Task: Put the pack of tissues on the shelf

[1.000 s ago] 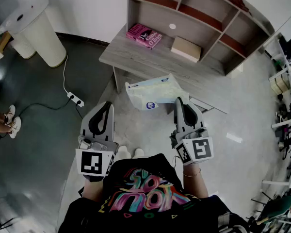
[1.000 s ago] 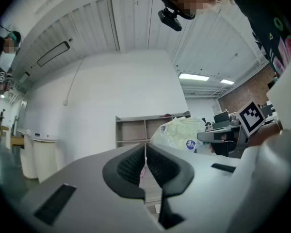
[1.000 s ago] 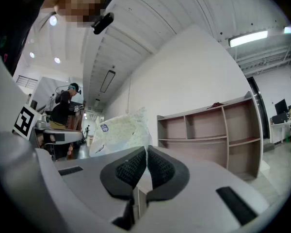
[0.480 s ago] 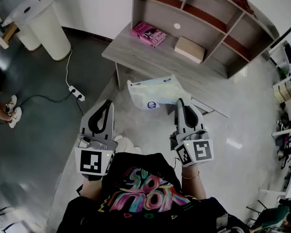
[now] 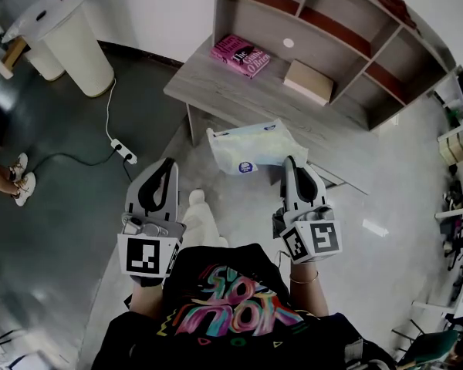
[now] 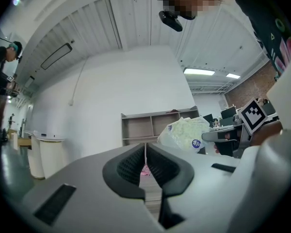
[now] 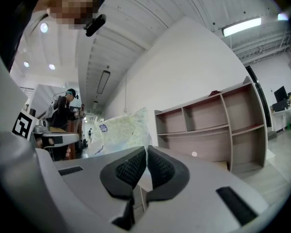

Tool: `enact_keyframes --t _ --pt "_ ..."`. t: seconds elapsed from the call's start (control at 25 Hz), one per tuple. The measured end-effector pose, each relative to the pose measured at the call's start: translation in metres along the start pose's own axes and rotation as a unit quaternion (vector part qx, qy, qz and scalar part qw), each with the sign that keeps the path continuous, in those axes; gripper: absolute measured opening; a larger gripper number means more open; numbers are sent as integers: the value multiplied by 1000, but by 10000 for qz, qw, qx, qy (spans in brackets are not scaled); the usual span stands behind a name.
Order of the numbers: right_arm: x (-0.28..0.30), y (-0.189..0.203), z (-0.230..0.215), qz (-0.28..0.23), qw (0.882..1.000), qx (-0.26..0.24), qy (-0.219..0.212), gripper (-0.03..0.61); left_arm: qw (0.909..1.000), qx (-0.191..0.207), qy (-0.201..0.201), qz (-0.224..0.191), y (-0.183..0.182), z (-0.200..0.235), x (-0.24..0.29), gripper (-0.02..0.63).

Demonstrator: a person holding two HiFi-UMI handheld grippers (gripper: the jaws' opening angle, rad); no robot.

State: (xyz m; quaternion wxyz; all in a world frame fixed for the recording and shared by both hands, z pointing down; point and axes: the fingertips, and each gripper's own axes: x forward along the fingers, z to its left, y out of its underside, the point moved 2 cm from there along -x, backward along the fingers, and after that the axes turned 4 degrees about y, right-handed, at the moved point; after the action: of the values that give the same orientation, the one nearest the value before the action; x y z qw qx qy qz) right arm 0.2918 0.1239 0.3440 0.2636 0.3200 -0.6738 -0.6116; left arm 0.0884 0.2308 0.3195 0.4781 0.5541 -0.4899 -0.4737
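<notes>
The grey floor filled most of the head view, and the open wooden shelf stood at the upper right of the frame on the back of a pale wood table. A white round stand stood at the upper left. The pack of tissues, a pale plastic bag with a small blue round label, hung in the middle of the frame, over the floor just in front of the table's near edge and not yet on the shelf. The right claw, at the lower right of centre, was pressed together on the pack's edge; in the right gripper view its pads met with the pack rising just behind and to the left of their tips. The left claw, at the lower left of centre and well apart from the pack, was pressed together on nothing, as the left gripper view showed. On the table lay a pink book and, to its right, a beige box. A white power strip lay on the floor at the left.
</notes>
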Motion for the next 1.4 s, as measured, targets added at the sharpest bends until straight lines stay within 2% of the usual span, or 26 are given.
enact_keyframes --t 0.12,0.36,0.88,1.04,1.2,1.4 --pt "28 -1 -4 41 10000 3 48 18 10000 -31 32 13 2 20 25 32" --pt "132 -2 -32 112 9996 -85 262 17 9997 -9 236 89 18 84 121 32" --pt "309 -10 -31 149 9981 -77 597 18 9992 -196 328 85 29 224 242 32" --pt "331 -9 -31 180 9971 -80 739 18 9985 -104 524 149 37 244 259 32" --pt "335 -10 -28 176 9955 -84 929 18 9974 -277 642 156 41 253 265 32" --pt "357 5 -36 473 9927 -85 1107 18 9951 -379 832 388 63 265 288 32"
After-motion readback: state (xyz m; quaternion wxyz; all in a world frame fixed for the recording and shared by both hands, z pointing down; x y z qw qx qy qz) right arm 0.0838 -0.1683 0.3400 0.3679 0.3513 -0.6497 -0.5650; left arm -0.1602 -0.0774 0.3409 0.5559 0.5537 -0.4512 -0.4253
